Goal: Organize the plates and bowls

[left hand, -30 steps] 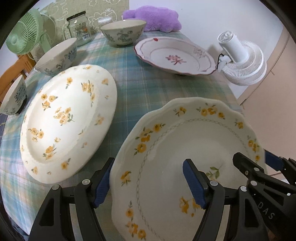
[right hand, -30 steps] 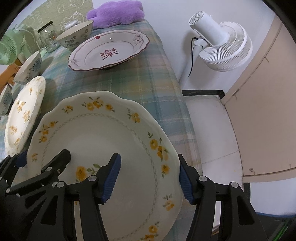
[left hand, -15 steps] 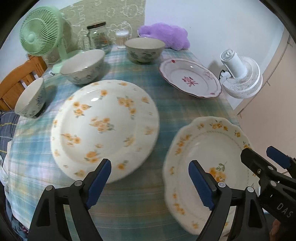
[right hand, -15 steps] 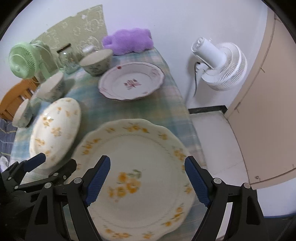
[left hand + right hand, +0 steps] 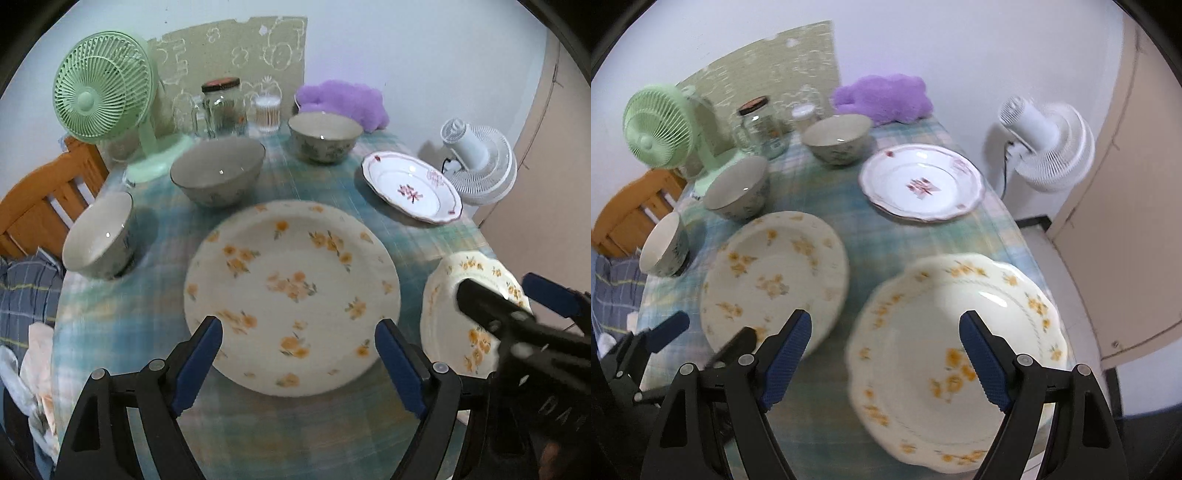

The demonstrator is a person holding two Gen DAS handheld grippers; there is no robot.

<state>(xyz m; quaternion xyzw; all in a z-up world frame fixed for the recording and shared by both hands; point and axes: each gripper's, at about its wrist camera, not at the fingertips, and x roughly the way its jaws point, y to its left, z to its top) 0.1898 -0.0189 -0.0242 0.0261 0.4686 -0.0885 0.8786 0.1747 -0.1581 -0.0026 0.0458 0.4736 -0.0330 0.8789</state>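
Plaid-clothed table (image 5: 155,317) against white wall (image 5: 424,55); white floor fan (image 5: 1049,147) alongside.

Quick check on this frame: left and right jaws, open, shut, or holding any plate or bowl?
Left gripper: open, holding nothing, above the round yellow-flowered plate.
Right gripper: open, holding nothing, above the scalloped yellow-flowered plate.
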